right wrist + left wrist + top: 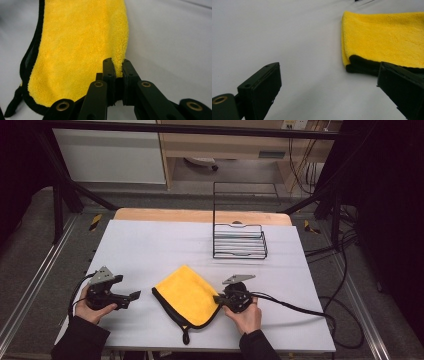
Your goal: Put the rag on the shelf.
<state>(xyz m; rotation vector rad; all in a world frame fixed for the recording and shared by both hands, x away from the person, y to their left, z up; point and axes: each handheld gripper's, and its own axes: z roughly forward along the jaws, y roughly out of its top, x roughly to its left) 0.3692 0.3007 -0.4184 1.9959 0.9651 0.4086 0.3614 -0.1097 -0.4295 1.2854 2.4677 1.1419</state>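
High view takes in the white tabletop (150, 245) first, set on a wooden board that shows along its far edge. Toward the far right of it stands a black wire rack (239, 240), well apart from everything else and seemingly not part of the work in hand.

Near the front edge, about midway across, lies the yellow cloth (187, 295), folded over so its black-trimmed edges sit stacked at the left and front, with a small black loop trailing off the front corner. It rests flat except at its right corner, which looks drawn out toward the grip.

The right hand-held gripper (220, 298) is clamped on that corner: in the right gripper view its jaws stand nearly together with the plush fold of the cloth (75, 45) pinched between them. Holding by a corner likely lets the person drag or lift the cloth without bunching it.

The left hand-held gripper (134, 296) sits left of the cloth (384, 37), jaws spread wide and holding nothing, aimed at the near black-edged corner, probably ready to take a second hold.
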